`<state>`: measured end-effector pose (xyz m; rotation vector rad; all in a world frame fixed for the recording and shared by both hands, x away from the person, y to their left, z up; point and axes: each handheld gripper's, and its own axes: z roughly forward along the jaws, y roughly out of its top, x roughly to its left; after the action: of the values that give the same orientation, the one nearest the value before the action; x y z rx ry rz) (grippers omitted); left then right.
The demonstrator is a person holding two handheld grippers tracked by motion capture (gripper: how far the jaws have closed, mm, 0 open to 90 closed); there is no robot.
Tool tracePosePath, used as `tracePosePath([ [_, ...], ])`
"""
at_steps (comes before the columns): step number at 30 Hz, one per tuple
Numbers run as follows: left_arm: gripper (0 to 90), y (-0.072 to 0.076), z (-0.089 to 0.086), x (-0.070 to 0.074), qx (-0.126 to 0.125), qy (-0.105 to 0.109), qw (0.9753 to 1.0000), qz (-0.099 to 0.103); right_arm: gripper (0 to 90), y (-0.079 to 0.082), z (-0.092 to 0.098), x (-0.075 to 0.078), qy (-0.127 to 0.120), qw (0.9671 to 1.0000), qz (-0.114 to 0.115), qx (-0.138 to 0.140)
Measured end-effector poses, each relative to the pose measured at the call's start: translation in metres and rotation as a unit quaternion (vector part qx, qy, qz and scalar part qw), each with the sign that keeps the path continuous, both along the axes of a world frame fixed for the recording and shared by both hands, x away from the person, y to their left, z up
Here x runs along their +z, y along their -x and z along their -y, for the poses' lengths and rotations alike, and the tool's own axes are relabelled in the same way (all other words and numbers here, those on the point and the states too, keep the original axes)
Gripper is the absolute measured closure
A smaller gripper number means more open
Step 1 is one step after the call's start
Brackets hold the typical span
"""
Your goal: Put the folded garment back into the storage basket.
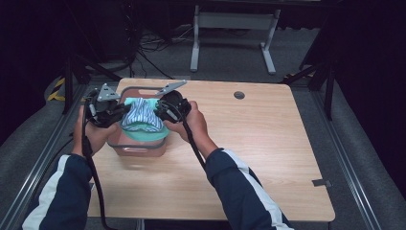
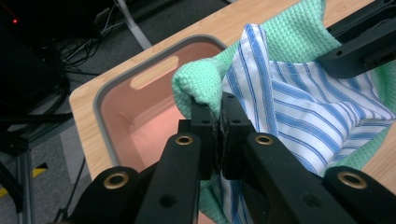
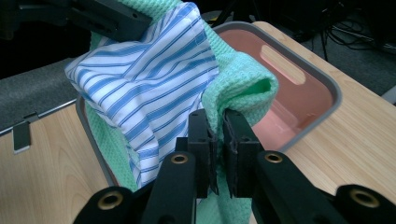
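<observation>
High view: I hold the left gripper [image 1: 113,113] and right gripper [image 1: 163,111] clamped on a green waffle-weave cloth [image 1: 149,133] wrapping a blue-striped white fabric [image 1: 140,118], apparently for lowering into the pink grey-rimmed plastic tub [image 1: 139,148].

A green waffle-weave cloth [image 2: 201,84] and a blue-and-white striped cloth [image 2: 299,112] lying against it hang together over a pink bin with a grey rim [image 2: 100,100]. One bunched edge of both is pinched between the left gripper [image 2: 218,122] fingers, and the other edge sits between the right gripper [image 3: 217,126] fingers. The fabric sags between the two pairs of fingers, its lower part draped over the bin's near rim.
</observation>
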<state>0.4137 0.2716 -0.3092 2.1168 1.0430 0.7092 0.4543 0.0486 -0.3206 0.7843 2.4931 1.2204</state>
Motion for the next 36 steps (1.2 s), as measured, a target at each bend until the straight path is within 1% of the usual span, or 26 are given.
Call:
tracePosePath([
  [2, 86.5, 0.0, -0.007, -0.002, 0.007, 0.005, 1.0, -0.002, 82.2, -0.002, -0.008, -0.001, 0.002, 1.0, -0.002, 0.003],
  [3, 86.5, 0.0, -0.01, -0.002, 0.006, 0.002, 1.0, -0.003, 82.2, -0.003, -0.012, -0.003, 0.004, 1.0, -0.002, 0.004],
  [4, 86.5, 0.0, -0.013, -0.005, 0.008, 0.004, 1.0, -0.004, 82.2, -0.004, -0.014, -0.004, 0.004, 1.0, -0.003, 0.005],
  [6, 86.5, -0.001, -0.015, -0.007, 0.008, 0.007, 0.9999, -0.004, 82.2, -0.006, -0.023, -0.008, 0.005, 0.9999, -0.008, 0.008],
  [7, 86.5, -0.002, -0.017, -0.009, 0.008, 0.006, 0.9999, -0.008, 82.2, -0.006, -0.023, -0.008, 0.005, 0.9999, -0.008, 0.008],
  [10, 86.5, -0.004, -0.021, -0.017, 0.015, 0.008, 0.9998, -0.013, 82.1, -0.01, -0.032, -0.016, 0.007, 0.9998, -0.015, 0.009],
  [11, 86.5, -0.005, -0.023, -0.02, 0.016, 0.004, 0.9997, -0.017, 82.1, -0.011, -0.034, -0.019, 0.007, 0.9998, -0.017, 0.009],
  [12, 86.5, -0.006, -0.024, -0.024, 0.018, 0.007, 0.9997, -0.017, 82.1, -0.013, -0.036, -0.022, 0.009, 0.9997, -0.02, 0.009],
  [14, 86.5, -0.008, -0.025, -0.03, 0.022, 0.006, 0.9995, -0.022, 82.0, -0.015, -0.038, -0.027, 0.011, 0.9996, -0.023, 0.01],
  [15, 86.5, -0.009, -0.026, -0.033, 0.021, 0.004, 0.9994, -0.026, 82.0, -0.015, -0.04, -0.03, 0.012, 0.9995, -0.026, 0.009],
  [16, 86.5, -0.009, -0.025, -0.038, 0.024, 0.005, 0.9994, -0.023, 82.0, -0.016, -0.04, -0.032, 0.013, 0.9995, -0.027, 0.01],
  [17, 86.5, -0.01, -0.025, -0.041, 0.025, 0.007, 0.9993, -0.027, 82.0, -0.017, -0.04, -0.035, 0.014, 0.9995, -0.029, 0.008],
  [19, 86.5, -0.012, -0.023, -0.047, 0.025, 0.007, 0.9992, -0.031, 82.0, -0.019, -0.04, -0.042, 0.018, 0.9993, -0.032, 0.007],
  [20, 86.5, -0.013, -0.022, -0.05, 0.024, 0.002, 0.9991, -0.034, 82.0, -0.02, -0.04, -0.045, 0.02, 0.9992, -0.034, 0.006],
  [22, 86.5, -0.016, -0.02, -0.056, 0.024, 0.004, 0.999, -0.037, 81.9, -0.021, -0.04, -0.051, 0.021, 0.9989, -0.04, 0.008],
  [23, 86.5, -0.016, -0.02, -0.056, 0.024, 0.004, 0.999, -0.037, 81.9, -0.021, -0.041, -0.053, 0.023, 0.9987, -0.043, 0.012],
  [24, 86.5, -0.017, -0.018, -0.059, 0.025, 0.0, 0.999, -0.038, 81.9, -0.021, -0.041, -0.053, 0.023, 0.9987, -0.043, 0.012],
  [25, 86.5, -0.017, -0.017, -0.061, 0.025, -0.006, 0.999, -0.037, 81.9, -0.021, -0.042, -0.056, 0.028, 0.9986, -0.042, 0.014],
  [26, 86.5, -0.018, -0.016, -0.062, 0.025, -0.003, 0.9989, -0.04, 81.9, -0.022, -0.042, -0.058, 0.03, 0.9985, -0.042, 0.014],
  [29, 86.5, -0.02, -0.015, -0.066, 0.027, -0.006, 0.9985, -0.047, 81.9, -0.023, -0.042, -0.061, 0.034, 0.9984, -0.044, 0.01],
  [30, 86.5, -0.021, -0.015, -0.067, 0.026, -0.009, 0.9986, -0.046, 81.8, -0.024, -0.042, -0.063, 0.036, 0.9982, -0.046, 0.011],
  [32, 86.5, -0.022, -0.014, -0.071, 0.028, -0.002, 0.9985, -0.046, 81.7, -0.025, -0.043, -0.065, 0.041, 0.9981, -0.046, 0.01],
  [33, 86.4, -0.024, -0.014, -0.072, 0.028, -0.005, 0.9984, -0.048, 81.7, -0.025, -0.043, -0.066, 0.04, 0.9981, -0.046, 0.009],
  [34, 86.4, -0.025, -0.015, -0.073, 0.026, -0.009, 0.9982, -0.054, 81.6, -0.026, -0.044, -0.067, 0.045, 0.998, -0.045, 0.008],
  [36, 86.3, -0.026, -0.014, -0.076, 0.029, -0.005, 0.9979, -0.057, 81.4, -0.028, -0.045, -0.069, 0.051, 0.9977, -0.044, 0.007],
])
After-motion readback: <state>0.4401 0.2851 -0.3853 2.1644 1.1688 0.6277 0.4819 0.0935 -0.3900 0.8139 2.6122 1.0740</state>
